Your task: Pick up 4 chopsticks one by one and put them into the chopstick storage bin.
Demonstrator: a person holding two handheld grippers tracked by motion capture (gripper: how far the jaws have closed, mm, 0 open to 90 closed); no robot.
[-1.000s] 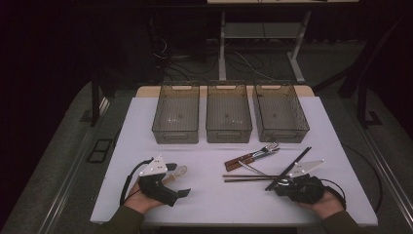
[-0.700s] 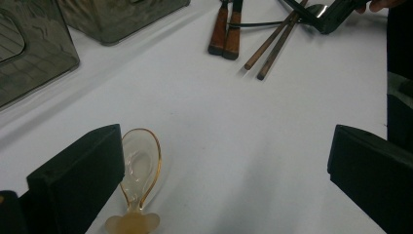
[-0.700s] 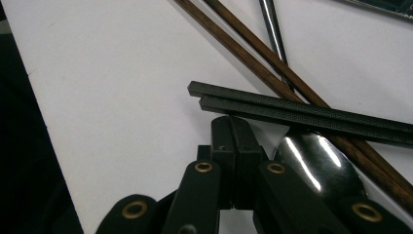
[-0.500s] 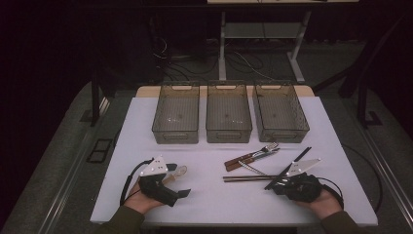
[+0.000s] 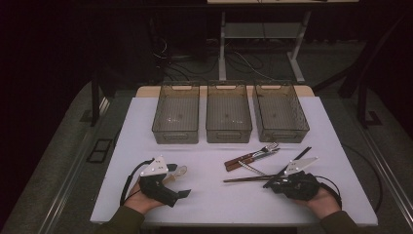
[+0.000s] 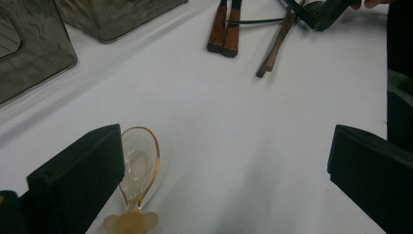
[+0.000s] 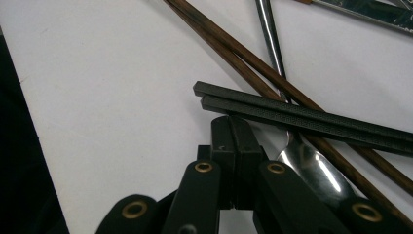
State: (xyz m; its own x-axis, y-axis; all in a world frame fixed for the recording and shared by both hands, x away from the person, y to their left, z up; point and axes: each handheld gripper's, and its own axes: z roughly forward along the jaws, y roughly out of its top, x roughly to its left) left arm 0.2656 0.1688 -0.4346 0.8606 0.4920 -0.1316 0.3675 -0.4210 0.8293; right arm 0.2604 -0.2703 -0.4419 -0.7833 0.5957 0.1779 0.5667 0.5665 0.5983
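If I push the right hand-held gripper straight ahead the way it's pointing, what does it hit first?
Most likely the pair of black chopsticks: they lie across the table just beyond the closed tips of the right hand-held gripper. The brown chopsticks and a spoon lie close by; depth is hard to judge.

Lab recording bay: white worktop (image 5: 219,204) on a dark stand, black surroundings, loose cables (image 5: 243,61) on grey floor (desk legs (image 5: 222,41) behind), three identical clear bins (image 5: 228,113) lined up.

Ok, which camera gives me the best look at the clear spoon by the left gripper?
The left gripper view: the clear spoon lies close up on the white table, its amber-rimmed bowl plain to see. The high view shows it small beside the left gripper.
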